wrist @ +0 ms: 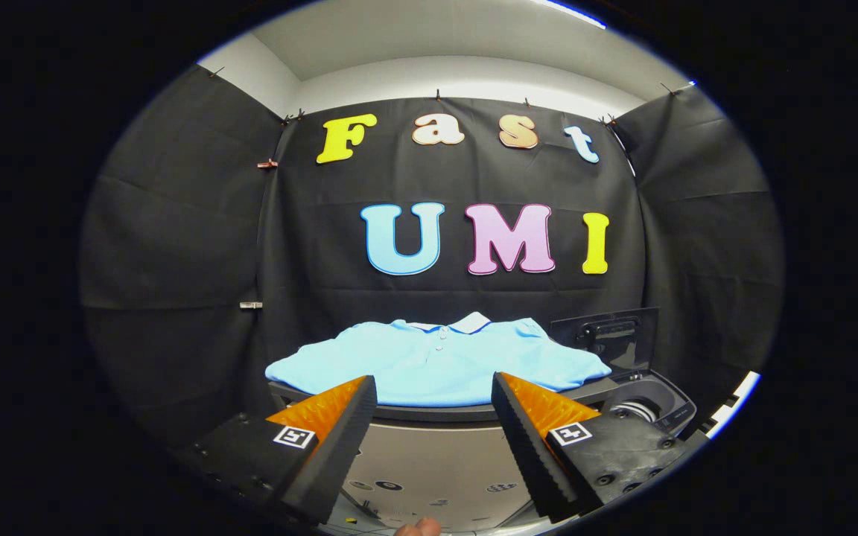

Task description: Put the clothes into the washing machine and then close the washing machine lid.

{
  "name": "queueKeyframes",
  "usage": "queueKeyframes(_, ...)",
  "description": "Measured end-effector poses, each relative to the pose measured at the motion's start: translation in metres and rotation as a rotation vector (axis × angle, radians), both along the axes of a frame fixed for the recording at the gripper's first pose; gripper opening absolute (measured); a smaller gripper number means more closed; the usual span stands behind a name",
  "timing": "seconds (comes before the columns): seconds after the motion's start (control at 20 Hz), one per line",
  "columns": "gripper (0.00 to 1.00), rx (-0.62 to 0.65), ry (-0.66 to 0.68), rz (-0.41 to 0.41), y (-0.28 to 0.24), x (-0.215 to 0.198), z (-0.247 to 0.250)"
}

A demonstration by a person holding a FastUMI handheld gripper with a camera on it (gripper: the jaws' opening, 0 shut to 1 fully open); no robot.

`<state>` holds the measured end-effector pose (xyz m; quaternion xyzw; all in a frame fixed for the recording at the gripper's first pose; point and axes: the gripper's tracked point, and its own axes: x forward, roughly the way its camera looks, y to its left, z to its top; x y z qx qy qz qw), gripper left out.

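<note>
A light blue polo shirt (436, 361) with a white collar lies spread flat on a dark tabletop (429, 412), just beyond the fingertips. To the shirt's right stands a small washing machine (652, 406) with its dark lid (608, 335) raised upright and the round drum opening showing. My gripper (434, 394) is open, held in front of the table edge, with nothing between its fingers. The shirt shows through the gap between them.
Black cloth walls close in the booth behind and on both sides of the table. The table's pale front panel (429, 461) lies below the fingers. A fingertip of a person's hand (418, 528) shows beneath the gripper.
</note>
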<state>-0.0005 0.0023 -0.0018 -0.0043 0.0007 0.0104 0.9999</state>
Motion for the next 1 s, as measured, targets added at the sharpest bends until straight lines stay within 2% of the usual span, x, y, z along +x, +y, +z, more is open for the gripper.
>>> queueKeyframes(0.45,0.98,0.004,-0.001,-0.004,0.0,0.008,0.007)
queueKeyframes(1.0,0.97,0.132,0.05,-0.056,-0.01,0.1,0.035)
